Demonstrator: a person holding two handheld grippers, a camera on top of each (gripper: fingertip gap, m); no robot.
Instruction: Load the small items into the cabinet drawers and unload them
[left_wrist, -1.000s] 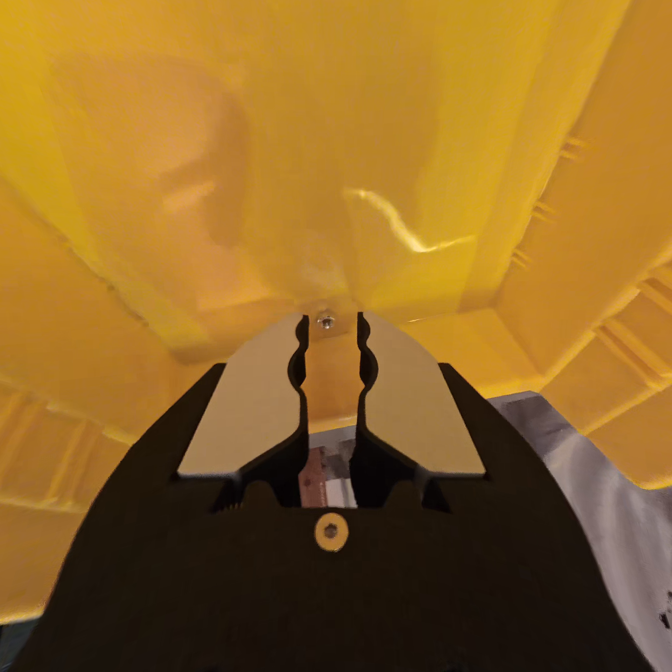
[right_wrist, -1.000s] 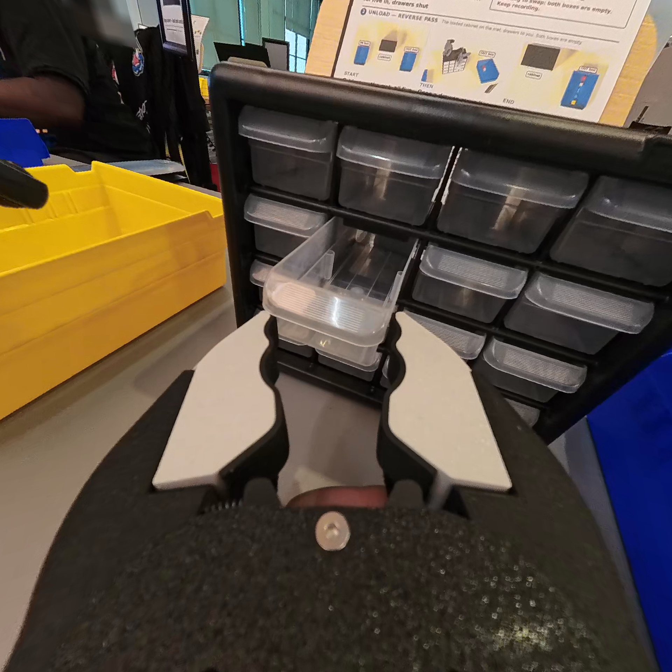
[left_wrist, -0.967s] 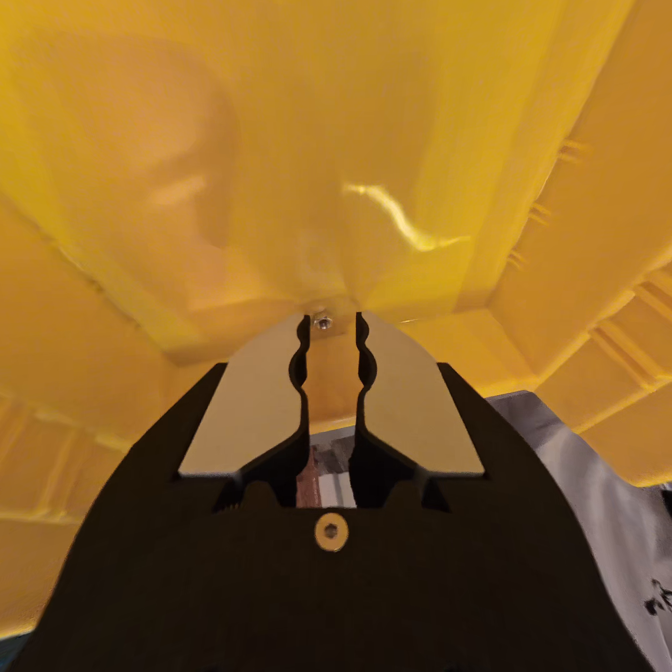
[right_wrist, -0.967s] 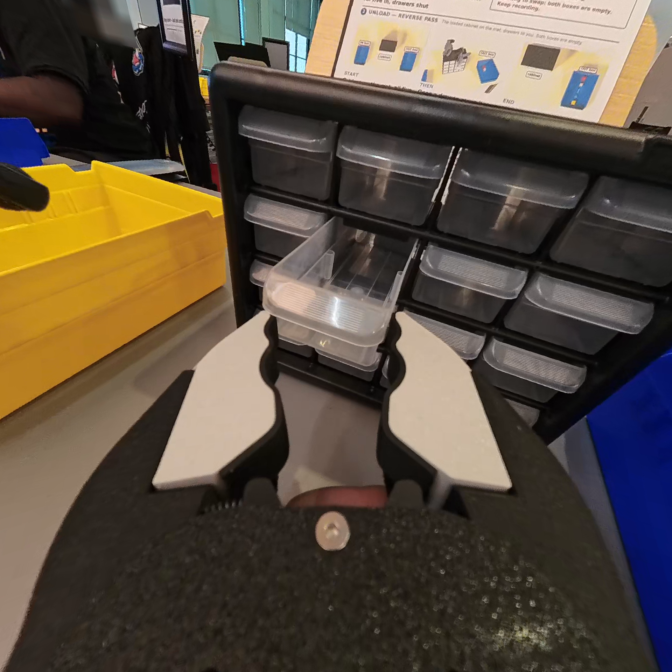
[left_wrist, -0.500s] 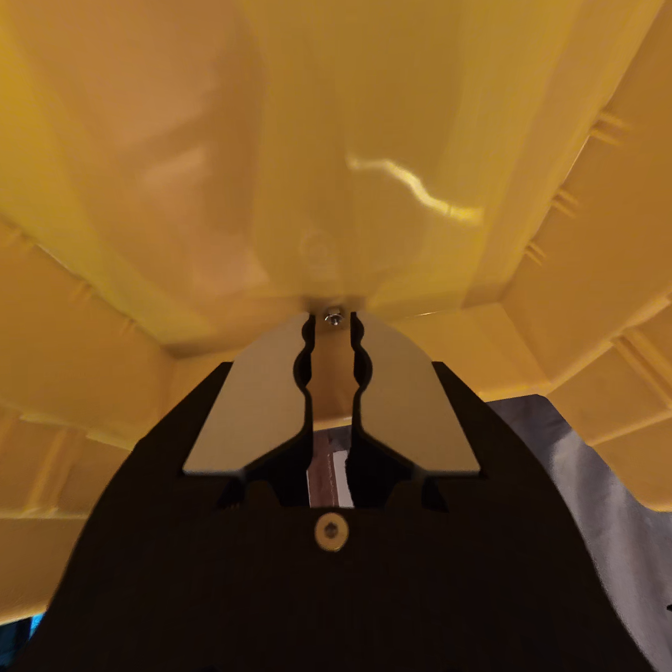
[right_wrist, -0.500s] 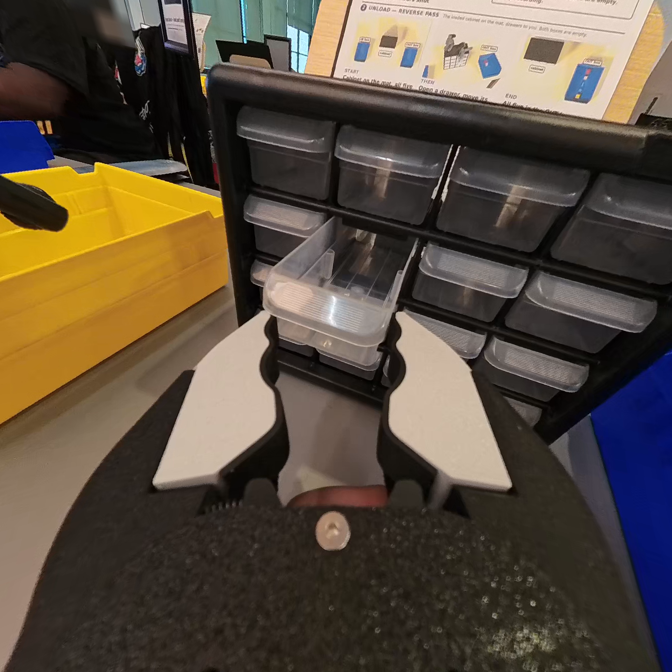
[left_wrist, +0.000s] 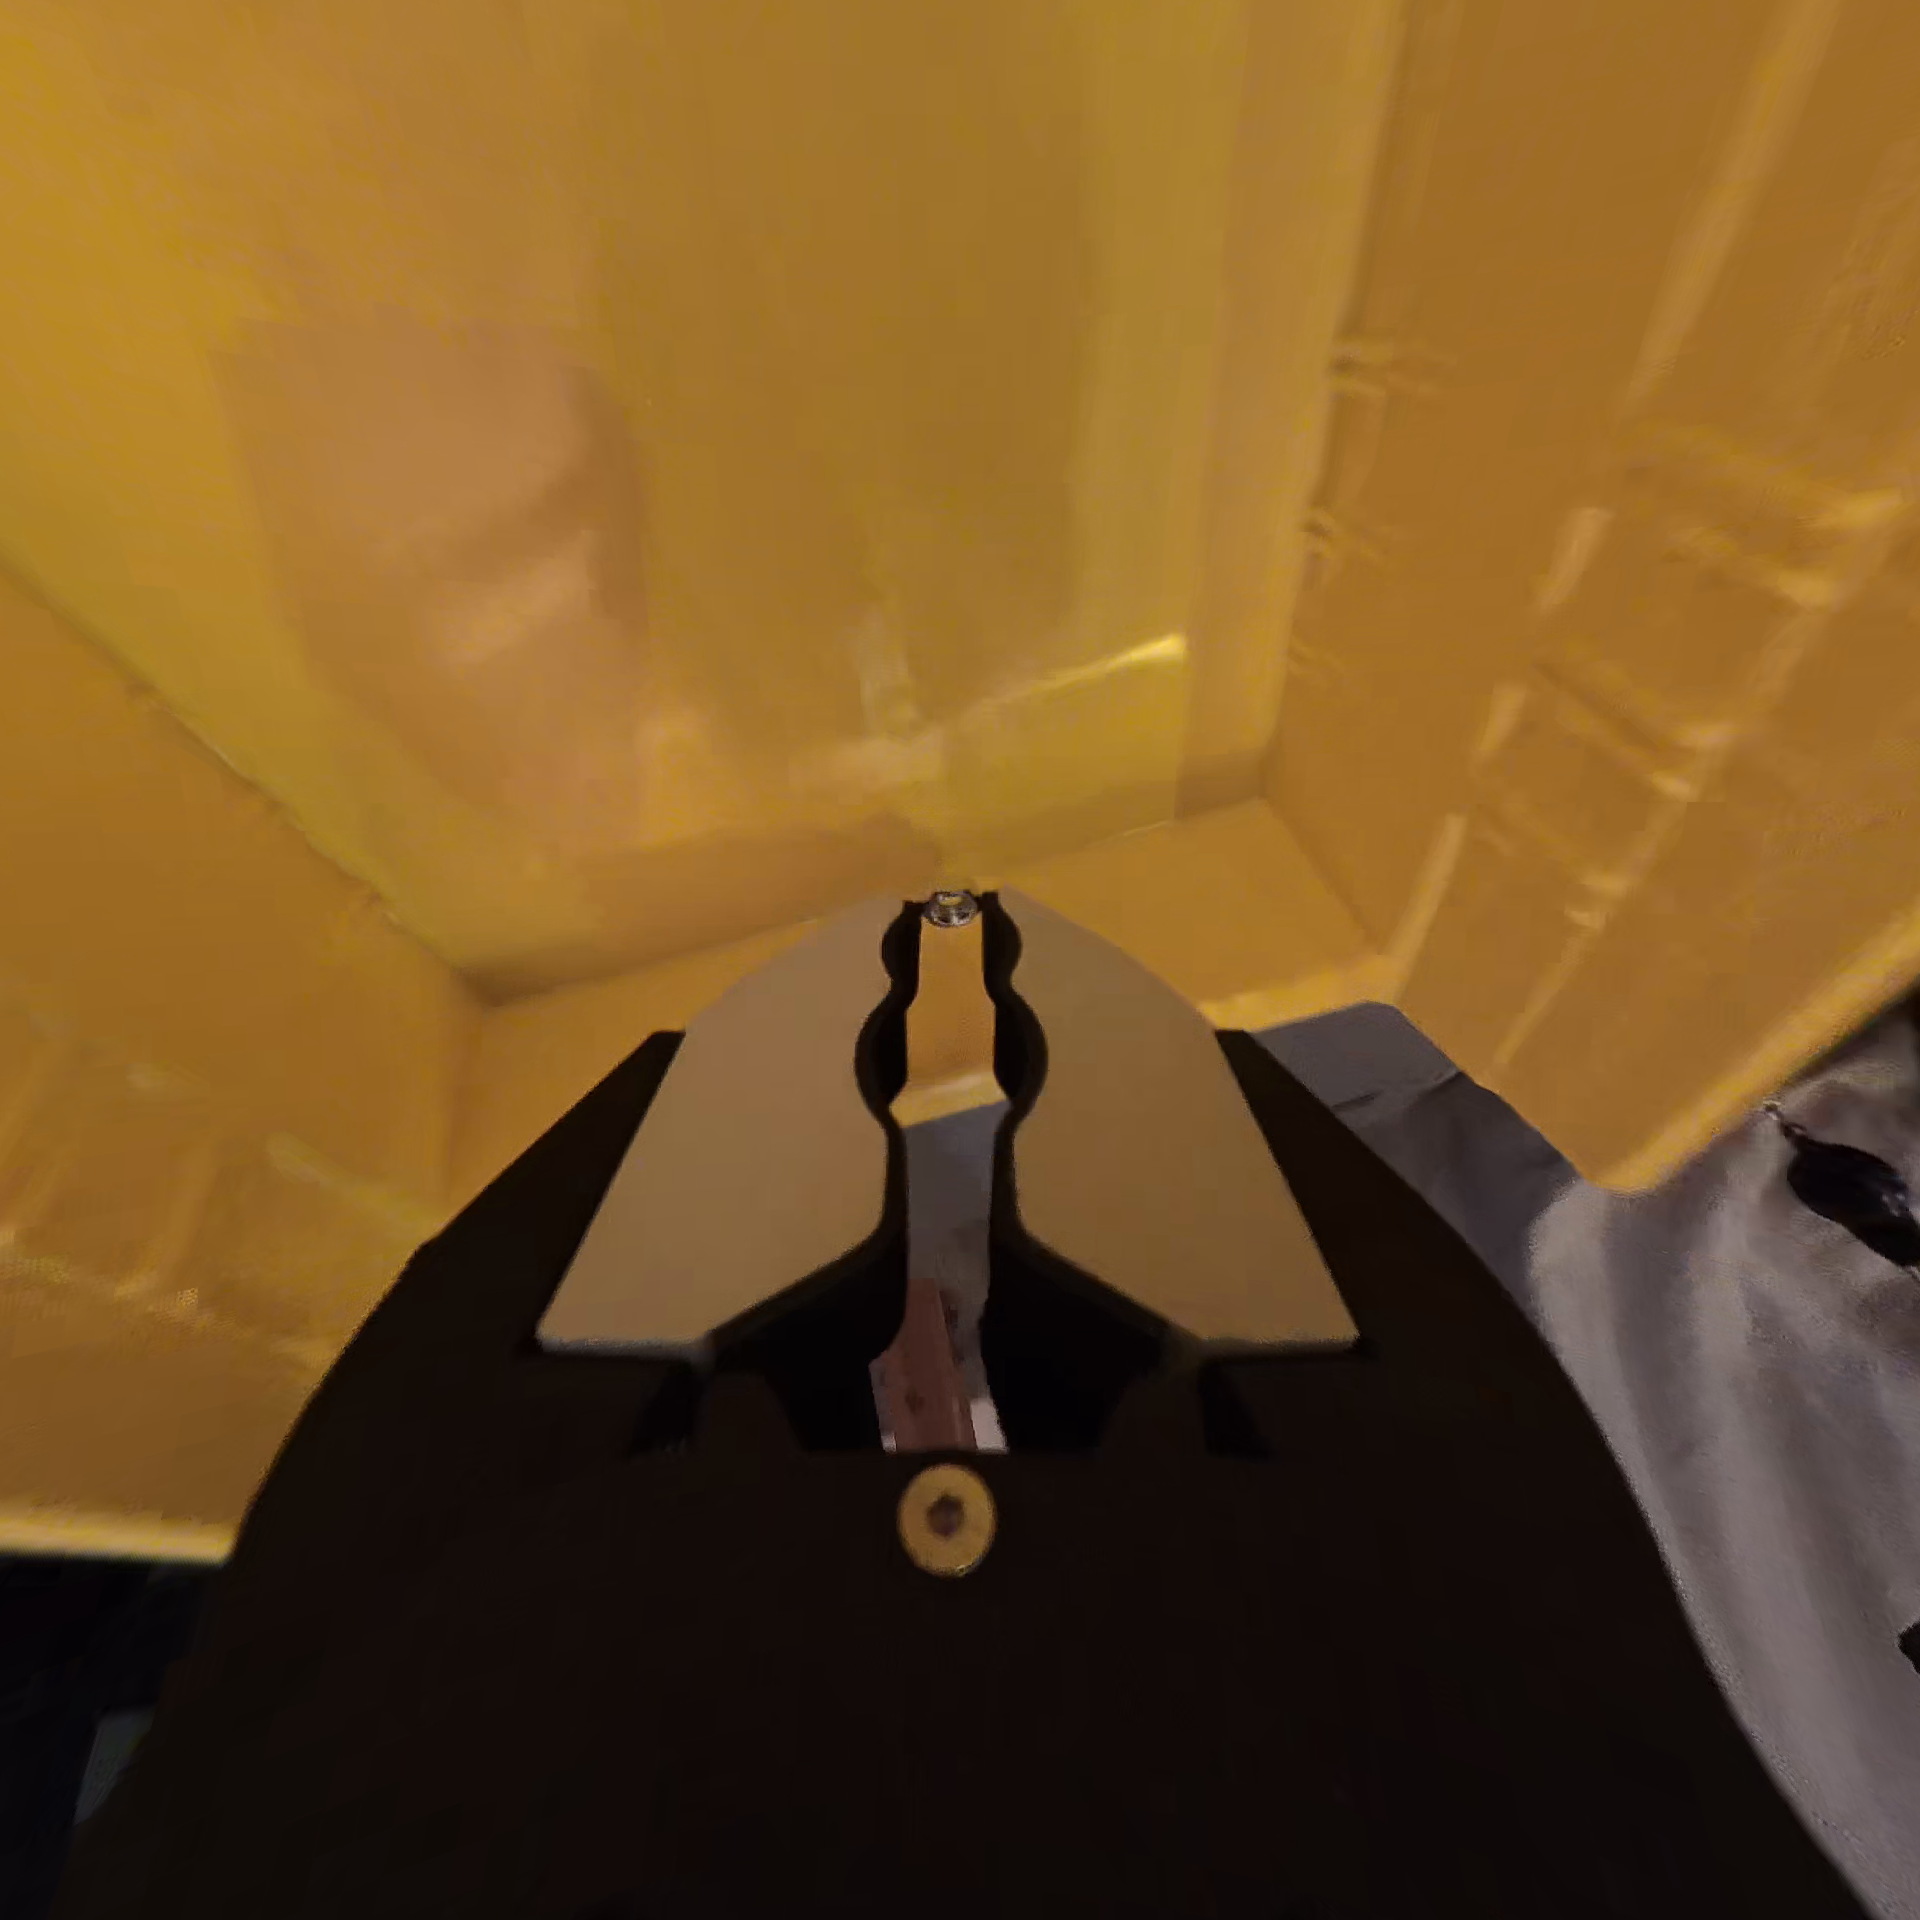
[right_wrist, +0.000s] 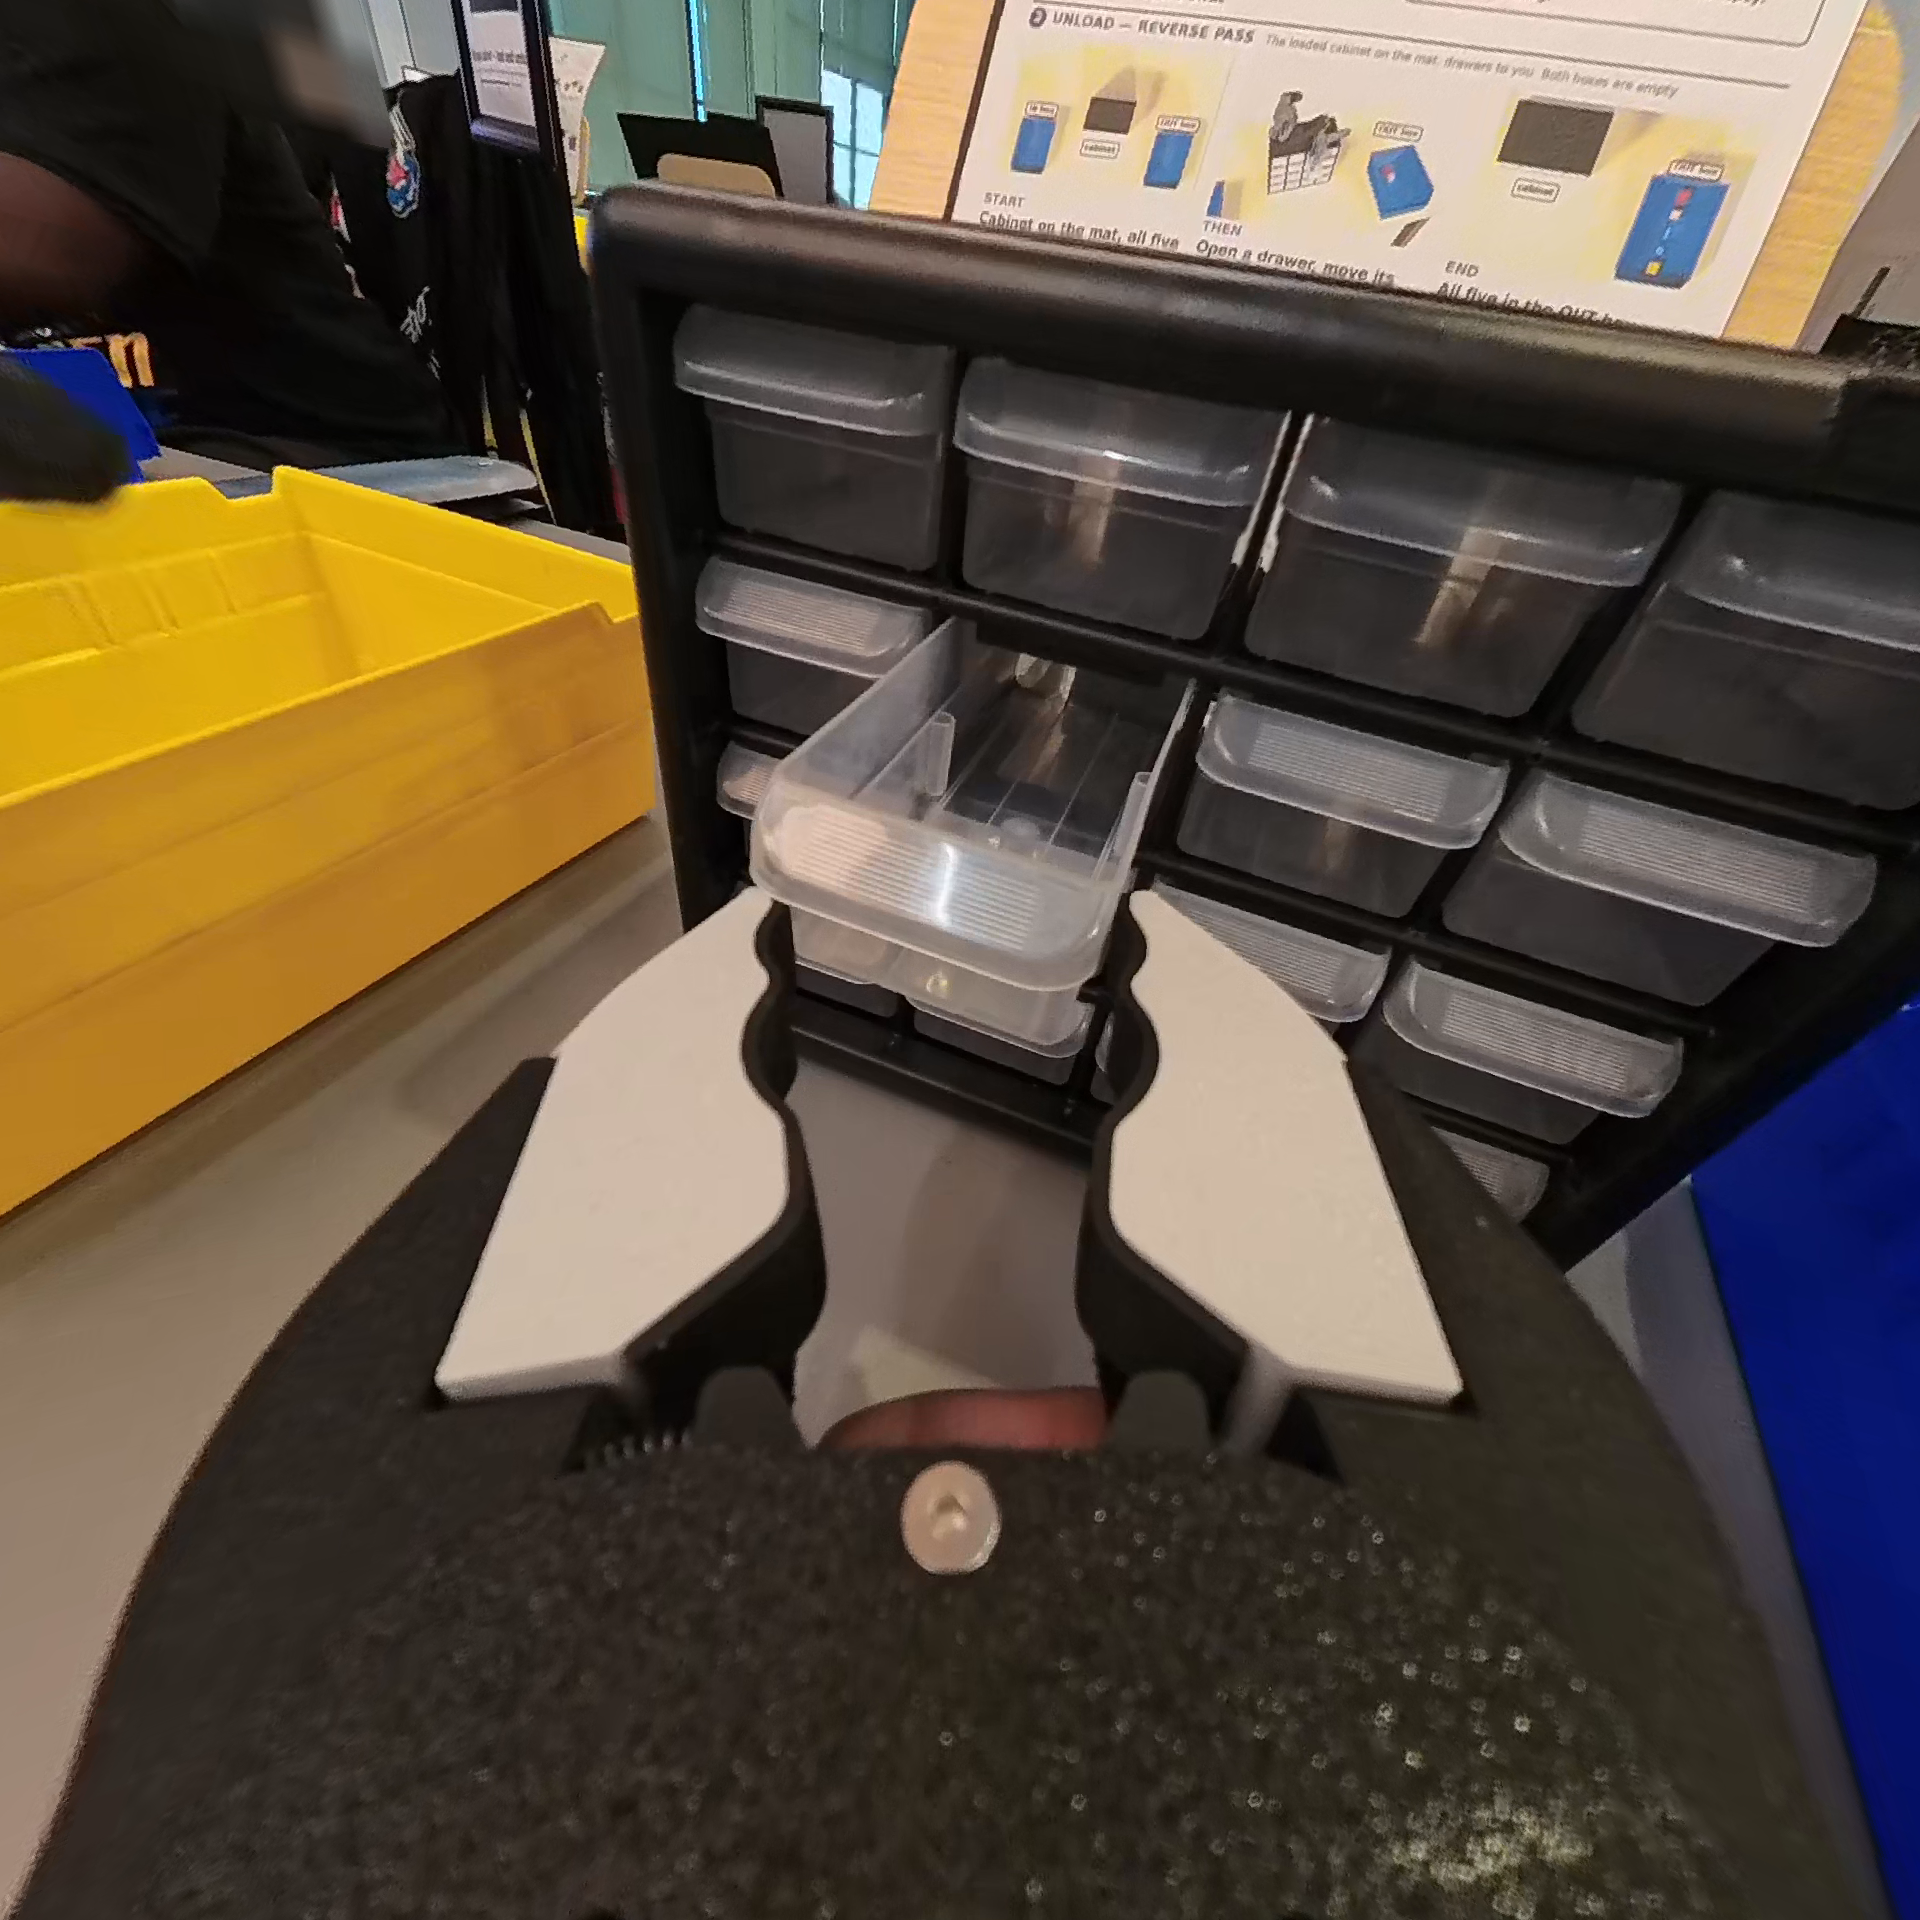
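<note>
Our left gripper (left_wrist: 951, 906) is down inside the yellow bin (left_wrist: 727, 416), its tips pinched on a small silver screw (left_wrist: 949, 908) right against the bin floor. On the other side our right gripper (right_wrist: 948, 935) hangs with its jaws spread wide and nothing between them, just in front of the clear drawer (right_wrist: 956, 831) pulled out of the black cabinet (right_wrist: 1195, 301). The cabinet stands on the grey table (right_wrist: 260, 1195) beside the bin, its other drawers pushed in.
</note>
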